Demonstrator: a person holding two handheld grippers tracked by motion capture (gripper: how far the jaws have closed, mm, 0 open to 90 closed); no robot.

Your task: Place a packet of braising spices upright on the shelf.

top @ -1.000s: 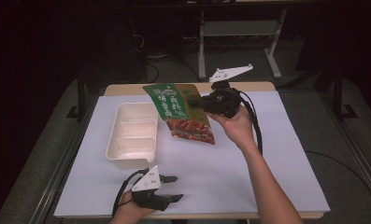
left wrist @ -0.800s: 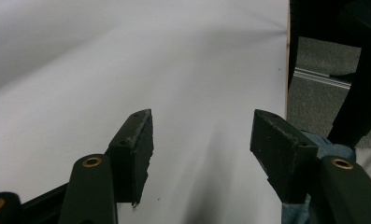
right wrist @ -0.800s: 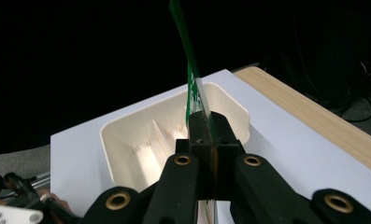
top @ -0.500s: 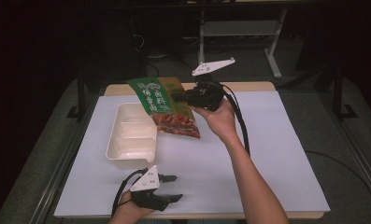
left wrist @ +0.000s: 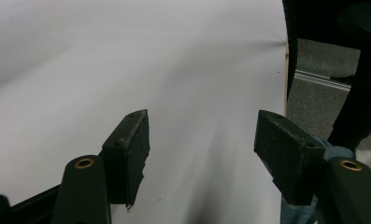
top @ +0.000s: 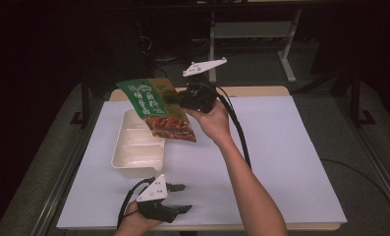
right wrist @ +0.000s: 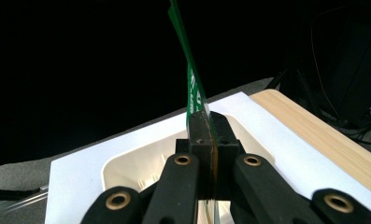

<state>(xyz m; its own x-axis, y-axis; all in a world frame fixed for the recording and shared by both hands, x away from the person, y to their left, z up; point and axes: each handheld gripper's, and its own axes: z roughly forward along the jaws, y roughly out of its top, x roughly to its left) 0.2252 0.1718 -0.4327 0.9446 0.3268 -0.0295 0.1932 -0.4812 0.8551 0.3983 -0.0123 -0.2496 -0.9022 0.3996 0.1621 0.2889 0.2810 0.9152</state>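
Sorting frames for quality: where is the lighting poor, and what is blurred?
High view: dark surroundings, white table cover well lit. Left gripper view: cover smeared, black jaws sharp. Right gripper view: black background, green snack pouch edge-on and soft above the white compartment tray.

Dim lab: paper-covered table (top: 281, 162), metal rack (top: 251, 29).

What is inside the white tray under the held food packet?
The white tray shows bare divided compartments, nothing in them. The food packet, clamped in the right claw, hangs over its far end, so that part is hidden.
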